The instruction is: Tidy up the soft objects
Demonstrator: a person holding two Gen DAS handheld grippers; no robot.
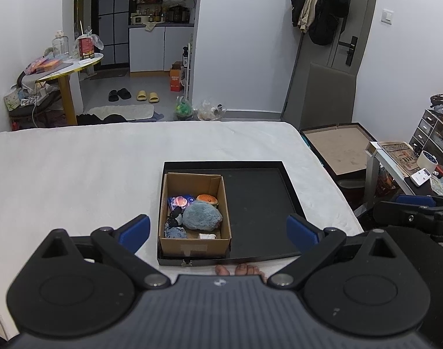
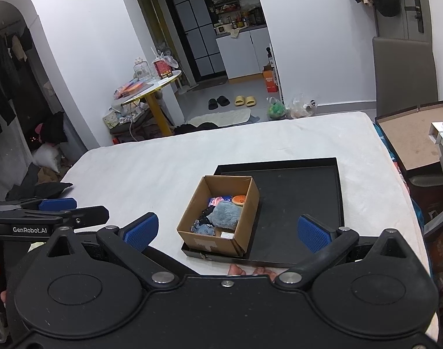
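Left wrist view looks down my left gripper (image 1: 218, 228), whose blue-padded fingers (image 1: 135, 229) stand wide apart with nothing between them, held above the near edge of a white fleece-covered bed (image 1: 76, 168). Ahead of me a shallow black square tray (image 1: 259, 200) lies on the bed, and a small open brown cardboard box (image 1: 192, 244) sits in the tray's left half, its front wall close against the tray's near rim. The right half of the tray is bare. Inside the box the soft things are heaped together: a fuzzy grey-blue plush lump (image 1: 202, 216) in the middle, a small round orange plush with a face (image 1: 207, 199) behind it against the right wall, a glossy pink-and-blue item (image 1: 179, 201) at the back left, a dark black-and-white piece (image 1: 174, 216) on the left, a pale blue patterned fabric piece (image 1: 175, 233) in the front left corner, and a small white item (image 1: 207, 236) at the front; what these smaller ones are I cannot tell. Bare toes (image 1: 240, 270) show just below the tray's near rim. From the right wrist view, my right gripper (image 2: 225, 232) is likewise spread open and empty, hovering short of the tray, with the box seen at an angle. My left gripper appears at that view's left edge, held level beside it.
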